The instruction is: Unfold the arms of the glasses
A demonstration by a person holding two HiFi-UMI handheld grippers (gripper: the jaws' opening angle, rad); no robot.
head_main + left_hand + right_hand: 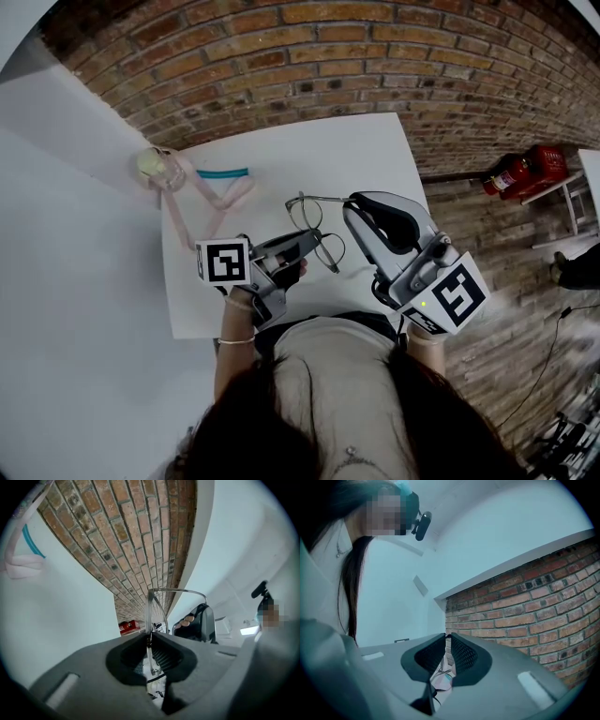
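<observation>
Above the white tabletop (pixel 281 159), before the brick wall (pixel 281 56), your left tool (pixel 309 244) pinches the glasses (pixel 307 217) at the frame and your right tool (pixel 354 204) seems pressed together on one thin arm (pixel 323 198); pull too hard or sideways and it may bend or slip free

You held your left gripper (pixel 305 246) low in front of your body, pointing right, its jaws clamped on the frame of the glasses (pixel 316 228). Your right gripper (pixel 354 204) pointed away from you and up-left, jaws closed at the tips where one arm's end met them. Your left forearm (pixel 232 361) was bare.
</observation>
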